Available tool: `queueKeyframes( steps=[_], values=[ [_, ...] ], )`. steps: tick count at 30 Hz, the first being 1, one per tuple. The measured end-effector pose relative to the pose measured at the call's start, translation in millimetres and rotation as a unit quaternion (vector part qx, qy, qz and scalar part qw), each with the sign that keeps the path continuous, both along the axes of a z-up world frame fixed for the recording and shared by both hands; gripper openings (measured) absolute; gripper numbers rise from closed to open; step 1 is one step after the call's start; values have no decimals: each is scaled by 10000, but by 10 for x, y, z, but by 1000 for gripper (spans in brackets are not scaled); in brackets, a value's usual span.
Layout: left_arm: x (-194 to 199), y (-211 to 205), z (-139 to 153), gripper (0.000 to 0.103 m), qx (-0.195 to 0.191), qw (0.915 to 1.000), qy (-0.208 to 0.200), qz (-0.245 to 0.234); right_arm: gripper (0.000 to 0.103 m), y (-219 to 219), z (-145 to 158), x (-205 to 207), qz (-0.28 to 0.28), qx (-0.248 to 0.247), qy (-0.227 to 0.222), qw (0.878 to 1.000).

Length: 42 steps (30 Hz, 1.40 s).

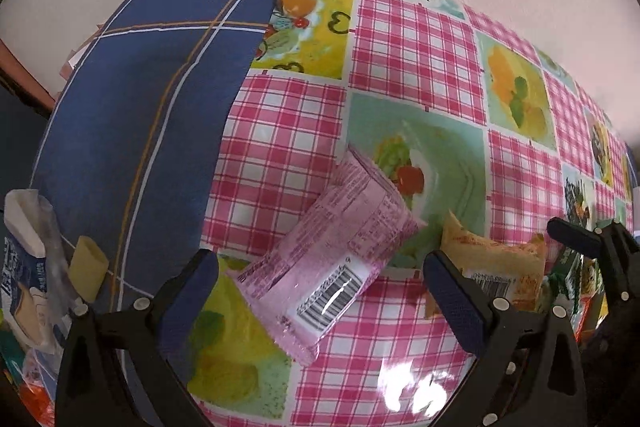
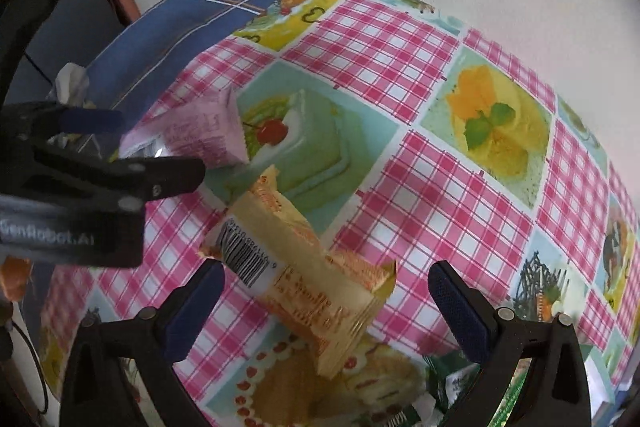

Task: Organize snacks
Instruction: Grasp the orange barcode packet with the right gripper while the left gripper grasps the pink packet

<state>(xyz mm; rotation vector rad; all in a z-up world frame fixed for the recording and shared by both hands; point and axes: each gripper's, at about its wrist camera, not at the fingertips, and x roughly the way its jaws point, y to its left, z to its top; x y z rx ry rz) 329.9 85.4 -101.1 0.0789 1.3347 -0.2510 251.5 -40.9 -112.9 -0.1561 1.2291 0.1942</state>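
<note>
Table: pink pkt, yellow pkt.

"GenRobot.AI" is printed on the left tongs, while between the right tongs the orange snack packet bears a barcode with unreadable digits.

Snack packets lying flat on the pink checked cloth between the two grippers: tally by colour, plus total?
Pink packet: 1
Yellow-orange packet: 1
Total: 2
More wrappers sit at the frame edges, including green ones low in the right wrist view; too cut off to count. Left gripper and right gripper both open, holding nothing.
</note>
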Motion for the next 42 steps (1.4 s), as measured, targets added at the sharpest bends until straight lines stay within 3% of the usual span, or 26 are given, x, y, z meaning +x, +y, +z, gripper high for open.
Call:
queueKeyframes(
  steps=[4,12,19,30,33,37,42],
  values=[
    [43,-4,-45,102,-30,10000,32,81,103,-95,-34,93,-275,12,-29,9996],
    [88,96,-132,88,-244,9993,122,250,101,-317,-47,157,-653,24,-49,9978],
    [84,31,-150,80,-243,9994,83,240,95,-268,-120,221,-626,30,58,9980],
    [11,-63,-109,62,-244,9993,2,288,68,-298,-184,275,-763,108,29,9970],
    [-34,-71,-99,45,-328,9988,47,365,59,-348,-139,228,-822,147,35,9965],
    [-124,-101,-83,44,-301,9983,53,493,44,-435,-101,150,-962,268,55,9950],
    [-292,-107,-90,42,-307,9972,108,671,42,-564,-49,-15,-1078,379,62,9934]
  ],
)
